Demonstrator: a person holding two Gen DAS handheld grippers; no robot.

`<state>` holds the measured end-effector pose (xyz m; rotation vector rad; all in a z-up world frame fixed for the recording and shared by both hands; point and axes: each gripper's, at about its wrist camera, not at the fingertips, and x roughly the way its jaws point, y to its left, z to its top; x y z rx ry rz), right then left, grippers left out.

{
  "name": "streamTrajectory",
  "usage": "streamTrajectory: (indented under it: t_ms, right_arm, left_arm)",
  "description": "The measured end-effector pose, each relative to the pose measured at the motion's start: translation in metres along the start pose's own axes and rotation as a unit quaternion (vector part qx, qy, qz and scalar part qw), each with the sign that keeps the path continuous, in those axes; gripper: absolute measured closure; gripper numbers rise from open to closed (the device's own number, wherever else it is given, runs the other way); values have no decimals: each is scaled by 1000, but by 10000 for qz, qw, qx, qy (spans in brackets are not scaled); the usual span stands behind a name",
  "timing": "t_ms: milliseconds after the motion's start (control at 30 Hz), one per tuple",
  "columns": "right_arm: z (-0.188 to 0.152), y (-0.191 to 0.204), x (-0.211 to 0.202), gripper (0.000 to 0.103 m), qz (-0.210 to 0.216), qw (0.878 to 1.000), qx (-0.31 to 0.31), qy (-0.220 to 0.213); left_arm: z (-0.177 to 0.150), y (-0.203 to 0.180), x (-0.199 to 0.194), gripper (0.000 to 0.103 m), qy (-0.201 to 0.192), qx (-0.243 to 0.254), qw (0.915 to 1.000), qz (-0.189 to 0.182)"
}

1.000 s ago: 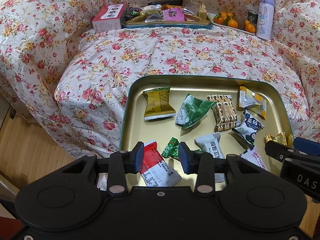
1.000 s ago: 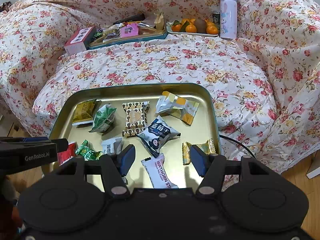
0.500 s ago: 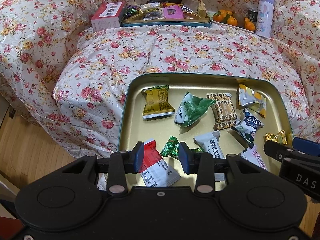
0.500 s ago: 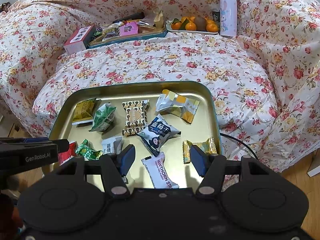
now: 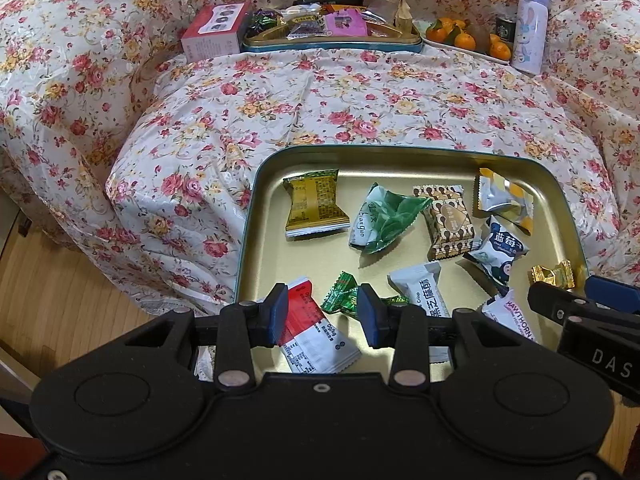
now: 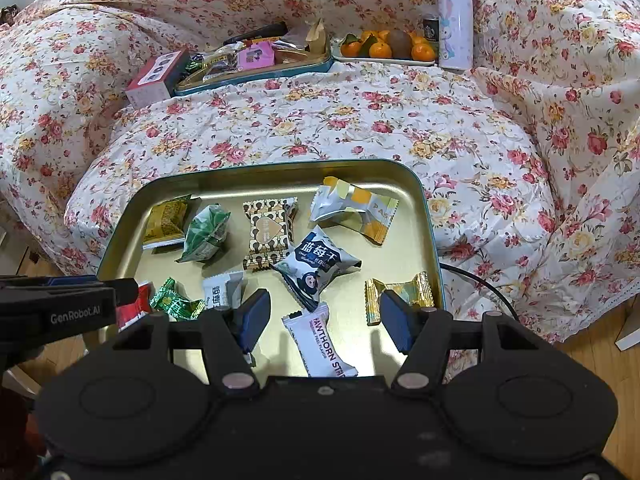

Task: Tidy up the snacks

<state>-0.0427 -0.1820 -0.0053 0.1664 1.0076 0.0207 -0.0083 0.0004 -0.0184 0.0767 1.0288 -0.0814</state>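
Note:
A gold tin tray (image 5: 264, 184) (image 6: 160, 184) lies on the floral sofa seat with several wrapped snacks scattered in it. My left gripper (image 5: 323, 312) hovers open over the tray's near left part, above a red-and-white packet (image 5: 316, 332) and a small green candy (image 5: 340, 296). My right gripper (image 6: 323, 316) hangs open over the near right part, above a white hawthorn strip packet (image 6: 320, 344), with a gold candy (image 6: 400, 292) by its right finger. Neither gripper holds anything. Each gripper's side shows at the edge of the other's view.
At the back of the seat stand a second teal tin (image 5: 332, 40) (image 6: 256, 64) full of snacks, a red box (image 5: 216, 32), a plate of oranges (image 6: 384, 48) and a lilac bottle (image 6: 454, 20). Wooden floor lies below the sofa's front edge. A black cable (image 6: 480, 284) runs by the tray's right.

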Motion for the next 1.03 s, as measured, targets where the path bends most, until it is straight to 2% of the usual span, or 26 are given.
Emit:
streamTrajectory:
  t_ms: [1033]
  right_arm:
    - [-1, 3, 1, 39, 23, 10000, -1, 48]
  left_arm:
    - [-2, 1, 1, 55, 41, -1, 10000, 18]
